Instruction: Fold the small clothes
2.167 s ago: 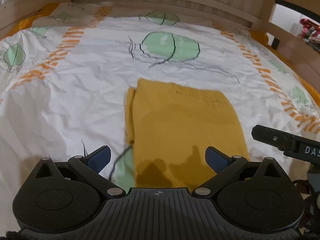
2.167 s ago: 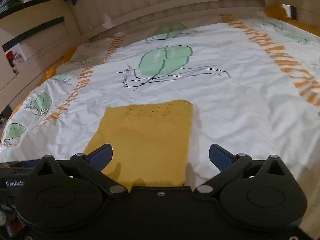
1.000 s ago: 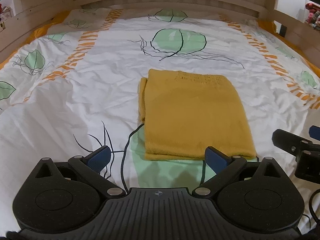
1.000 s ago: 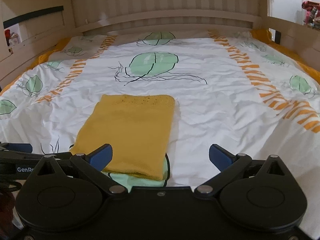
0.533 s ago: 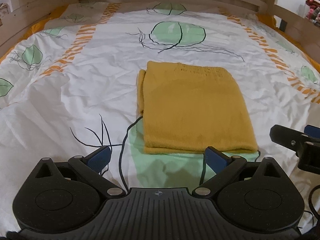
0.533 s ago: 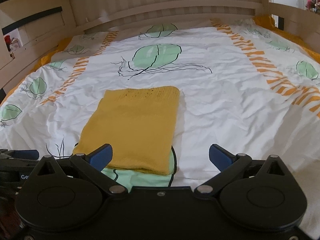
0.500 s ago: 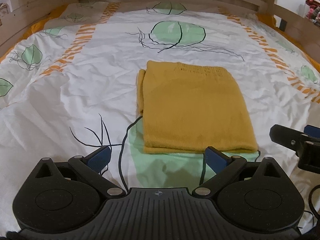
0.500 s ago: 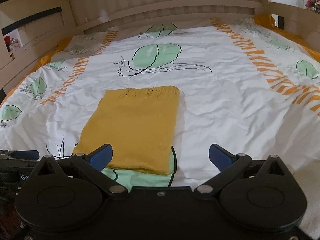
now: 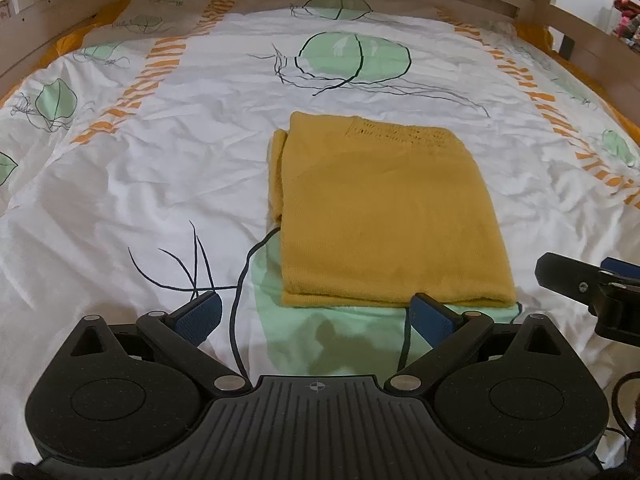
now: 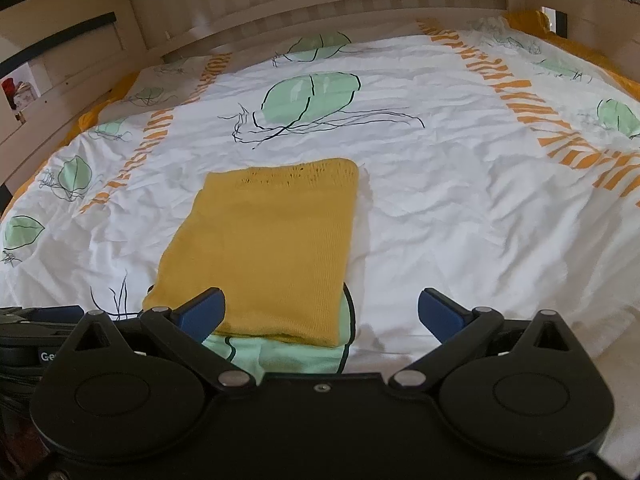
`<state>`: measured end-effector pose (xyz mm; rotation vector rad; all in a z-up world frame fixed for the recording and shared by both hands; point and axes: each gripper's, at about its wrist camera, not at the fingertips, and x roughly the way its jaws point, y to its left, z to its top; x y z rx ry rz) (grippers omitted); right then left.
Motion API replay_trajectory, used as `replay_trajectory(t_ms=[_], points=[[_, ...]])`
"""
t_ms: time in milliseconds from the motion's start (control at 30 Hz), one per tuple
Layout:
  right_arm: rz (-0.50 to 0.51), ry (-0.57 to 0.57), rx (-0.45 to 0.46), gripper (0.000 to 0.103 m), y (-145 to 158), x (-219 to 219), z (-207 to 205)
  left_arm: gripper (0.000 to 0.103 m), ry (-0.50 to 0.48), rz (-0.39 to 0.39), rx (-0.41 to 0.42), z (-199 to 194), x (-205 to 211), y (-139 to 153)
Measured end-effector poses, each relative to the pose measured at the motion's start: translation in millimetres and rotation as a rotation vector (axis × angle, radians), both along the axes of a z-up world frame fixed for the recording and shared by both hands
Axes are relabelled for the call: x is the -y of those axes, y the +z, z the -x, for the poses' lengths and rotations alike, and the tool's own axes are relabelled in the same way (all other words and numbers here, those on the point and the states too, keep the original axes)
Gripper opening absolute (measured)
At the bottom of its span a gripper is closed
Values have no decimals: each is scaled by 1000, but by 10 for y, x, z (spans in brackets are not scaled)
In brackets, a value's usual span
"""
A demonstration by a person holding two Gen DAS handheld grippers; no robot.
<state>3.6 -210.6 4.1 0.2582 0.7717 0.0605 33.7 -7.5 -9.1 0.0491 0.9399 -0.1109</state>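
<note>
The yellow cloth [image 9: 384, 216] lies folded flat on the bed [image 9: 160, 184], on the white cover with green leaves. Both claws are spread apart and hold nothing. The left claw [image 9: 316, 314] hangs just before the cloth's near edge. The right claw [image 10: 320, 312] is near the cloth's near right corner.

You see: mustard-yellow knitted folded garment [image 9: 384, 216], openwork band at its far edge; white crumpled duvet cover [image 9: 140, 184], pale-green leaves, black line-drawn stems, orange stripes; blue gripper pads [image 10: 202, 312].
</note>
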Motion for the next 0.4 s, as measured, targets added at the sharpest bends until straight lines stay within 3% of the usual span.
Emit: replay_trajectory(t_ms=[400], points=[[-13, 10, -31, 102, -63, -31, -108, 101, -3, 6, -18, -79, -5, -60]])
